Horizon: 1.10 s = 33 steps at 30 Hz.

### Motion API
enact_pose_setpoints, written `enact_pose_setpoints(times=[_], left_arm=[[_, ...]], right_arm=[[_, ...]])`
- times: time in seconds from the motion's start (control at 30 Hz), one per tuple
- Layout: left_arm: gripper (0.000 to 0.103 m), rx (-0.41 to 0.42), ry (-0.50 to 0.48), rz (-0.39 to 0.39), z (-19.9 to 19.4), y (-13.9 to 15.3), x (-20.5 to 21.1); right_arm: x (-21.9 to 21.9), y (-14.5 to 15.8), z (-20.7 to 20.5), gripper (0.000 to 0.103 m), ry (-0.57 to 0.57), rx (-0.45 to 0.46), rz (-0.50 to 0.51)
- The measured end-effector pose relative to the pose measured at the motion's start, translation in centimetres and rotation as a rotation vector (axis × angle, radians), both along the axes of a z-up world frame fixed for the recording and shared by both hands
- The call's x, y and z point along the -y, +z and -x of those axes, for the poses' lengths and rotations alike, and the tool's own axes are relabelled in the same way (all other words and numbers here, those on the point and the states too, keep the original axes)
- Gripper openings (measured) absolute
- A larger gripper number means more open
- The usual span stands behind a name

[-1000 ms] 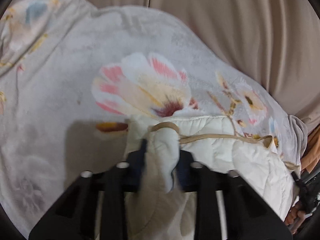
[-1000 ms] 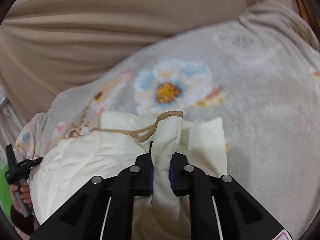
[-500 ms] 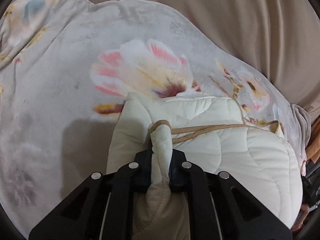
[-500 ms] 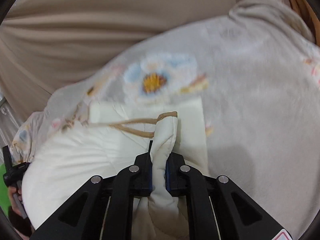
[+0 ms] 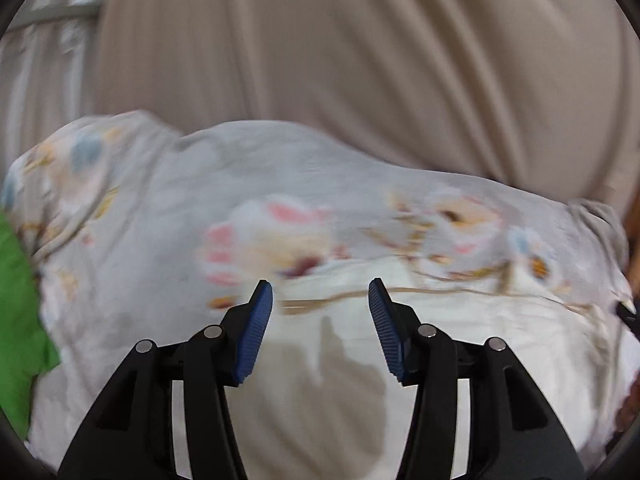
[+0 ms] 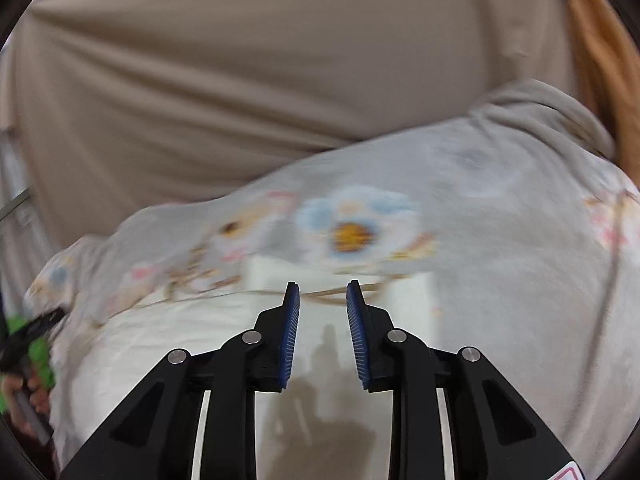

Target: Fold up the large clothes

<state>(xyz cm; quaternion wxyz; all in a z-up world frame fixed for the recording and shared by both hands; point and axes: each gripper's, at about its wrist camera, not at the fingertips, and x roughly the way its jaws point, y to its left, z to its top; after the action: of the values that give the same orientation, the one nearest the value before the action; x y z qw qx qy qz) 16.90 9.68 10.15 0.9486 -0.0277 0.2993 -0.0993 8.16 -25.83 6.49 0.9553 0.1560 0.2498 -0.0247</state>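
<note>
A cream quilted garment (image 5: 460,344) with tan trim lies folded flat on a grey floral blanket (image 5: 168,208). It also shows in the right wrist view (image 6: 192,344) on the same blanket (image 6: 520,240). My left gripper (image 5: 320,296) is open and empty, raised just above the garment's far edge. My right gripper (image 6: 323,294) is open and empty, above the garment's other far corner. Both views are blurred by motion.
A beige curtain (image 5: 360,60) hangs behind the blanket. A green cloth (image 5: 16,320) lies at the left edge. An orange fabric (image 6: 600,60) shows at the far right. The other gripper and a hand (image 6: 28,360) show at the left edge of the right wrist view.
Both grippers have let go of the garment's trimmed edge and opened. They have lifted and tilted up, so more curtain shows. The garment now lies flat on the blanket.
</note>
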Motion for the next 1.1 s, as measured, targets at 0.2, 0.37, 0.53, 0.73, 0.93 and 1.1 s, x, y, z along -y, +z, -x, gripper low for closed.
enact_pose_setpoints(times=[0.2,0.37,0.53,0.73,0.93,1.1], left_arm=[[0.055,-0.143,-0.226,-0.056,-0.8,-5.3,9.4],[0.055,-0.107,-0.111,-0.101,-1.7,-7.2,5.4],[0.053,-0.138,0.053,-0.057,-3.7,-8.2,-2.3],[0.049,-0.14,0.129,-0.044,-5.4,-7.4,-3.9],[0.057,-0.216,0.216,-0.093,-9.6,-7.8,-4.0],[0.067,-0.332,0.244,0.042,-11.4,-11.1,-6.5]], right_arm=[[-11.7,-4.0,-2.7,0.015,0.369,-0.13,0.078],[-7.6,-5.9,-1.5,0.002,0.257,-0.153,0.154],[4.0,-7.6,0.9,0.0,-0.055,-0.196,0.055],[7.0,-7.1,0.5,0.0,-0.155,-0.222,-0.016],[5.2,-4.0,-4.2,0.004,-0.114,-0.197,0.038],[7.1,-8.8,-8.0,0.0,-0.118,-0.305,-0.07]])
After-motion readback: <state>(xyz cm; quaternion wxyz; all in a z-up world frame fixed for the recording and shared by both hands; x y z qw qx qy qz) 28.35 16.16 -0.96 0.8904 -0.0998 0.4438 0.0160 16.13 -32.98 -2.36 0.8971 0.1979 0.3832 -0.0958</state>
